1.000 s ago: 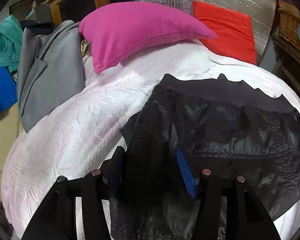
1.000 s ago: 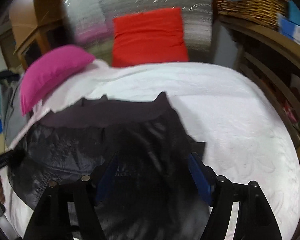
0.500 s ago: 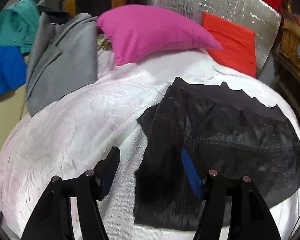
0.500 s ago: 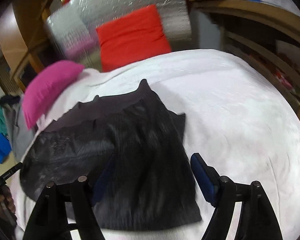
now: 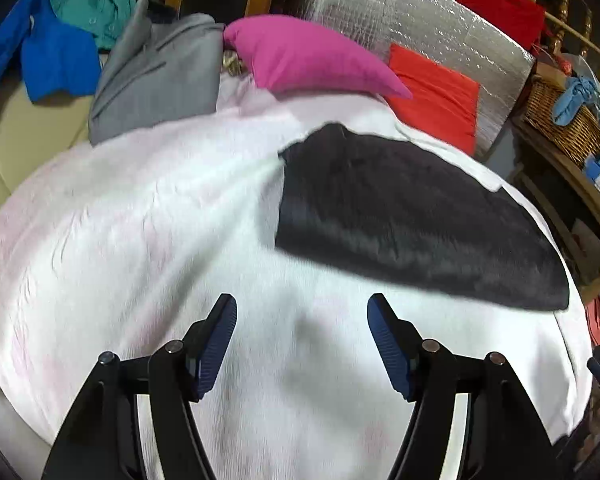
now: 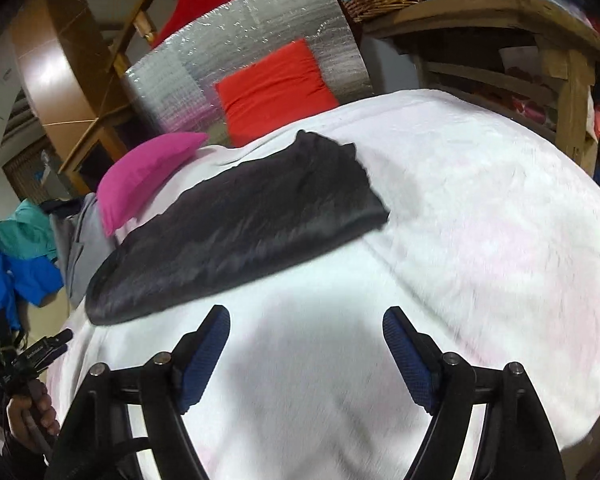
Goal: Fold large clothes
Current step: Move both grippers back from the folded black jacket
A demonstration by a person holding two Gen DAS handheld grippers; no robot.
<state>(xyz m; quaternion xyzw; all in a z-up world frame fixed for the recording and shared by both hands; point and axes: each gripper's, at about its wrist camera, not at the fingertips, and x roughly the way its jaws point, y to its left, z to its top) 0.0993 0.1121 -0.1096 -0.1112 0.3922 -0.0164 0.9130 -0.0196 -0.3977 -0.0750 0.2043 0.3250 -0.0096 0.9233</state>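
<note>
Both hand-held grippers, left and right, hover wide and empty; the folded black garment lies ahead on the bed, so next probably comes the grey jacket.

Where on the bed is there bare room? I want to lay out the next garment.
Bare white bedspread runs from the folded black garment toward the open left gripper; in the right wrist view, more lies beyond the garment toward the wooden shelf. Crowded at the head: pink pillow, red cushion, grey jacket.
</note>
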